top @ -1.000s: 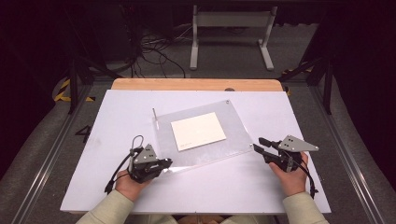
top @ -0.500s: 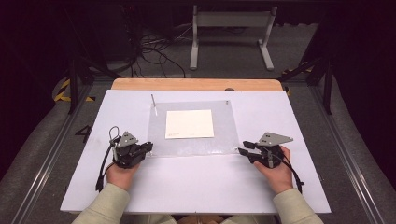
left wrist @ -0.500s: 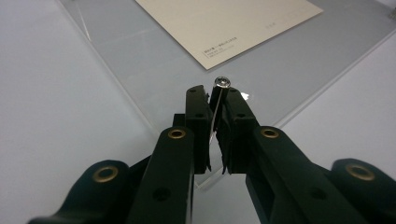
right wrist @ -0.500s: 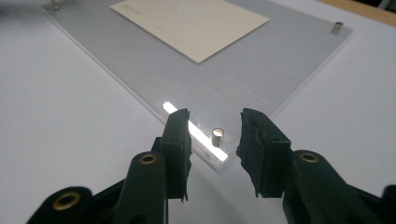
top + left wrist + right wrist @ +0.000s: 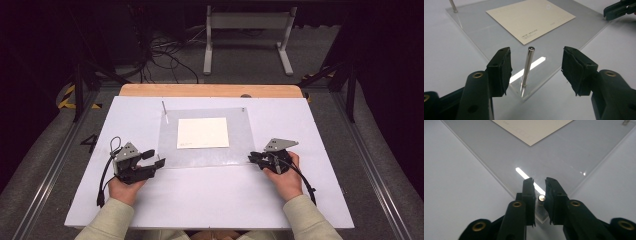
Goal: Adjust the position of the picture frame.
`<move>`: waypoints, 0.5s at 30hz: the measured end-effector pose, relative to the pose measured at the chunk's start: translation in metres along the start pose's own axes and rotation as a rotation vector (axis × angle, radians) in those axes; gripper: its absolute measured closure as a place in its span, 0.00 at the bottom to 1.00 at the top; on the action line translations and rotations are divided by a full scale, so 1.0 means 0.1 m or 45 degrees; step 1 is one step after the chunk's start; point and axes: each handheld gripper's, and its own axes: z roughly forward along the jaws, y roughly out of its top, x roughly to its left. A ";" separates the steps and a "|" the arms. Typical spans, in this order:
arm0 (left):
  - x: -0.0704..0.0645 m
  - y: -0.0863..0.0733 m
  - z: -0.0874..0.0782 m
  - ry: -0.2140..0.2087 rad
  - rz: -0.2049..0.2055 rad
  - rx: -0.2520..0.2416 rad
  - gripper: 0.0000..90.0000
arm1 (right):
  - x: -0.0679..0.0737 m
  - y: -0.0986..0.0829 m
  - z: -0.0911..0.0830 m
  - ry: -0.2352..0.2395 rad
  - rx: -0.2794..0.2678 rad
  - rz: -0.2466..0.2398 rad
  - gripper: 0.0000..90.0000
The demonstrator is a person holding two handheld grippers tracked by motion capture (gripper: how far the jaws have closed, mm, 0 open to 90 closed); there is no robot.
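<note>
A clear acrylic plate (image 5: 207, 155) lies square on the white table, with a cream card (image 5: 203, 132) on its middle. Thin metal pins stand at its corners. In the left gripper view my left gripper (image 5: 537, 60) is open, its jaws on either side of the upright near-left pin (image 5: 527, 67) without touching it. My right gripper (image 5: 539, 183) is shut on the near-right pin (image 5: 541, 198), whose round top shows between the pads. In the high view the left gripper (image 5: 156, 159) and right gripper (image 5: 253, 158) sit at the plate's two near corners.
A taller pin (image 5: 163, 107) stands at the plate's far-left corner and a short one (image 5: 243, 110) at the far right. The white sheet (image 5: 210, 200) covers a wooden table. Beyond it are floor cables and a metal stand (image 5: 247, 35).
The plate, skewed a second ago, has turned to lie square with the table. Both hands shifted with it and now rest at its near corners.
</note>
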 end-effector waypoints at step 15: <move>0.20 -0.10 -0.35 0.054 -0.068 -0.040 0.41 | 0.70 0.03 -0.06 0.327 0.099 -0.203 0.92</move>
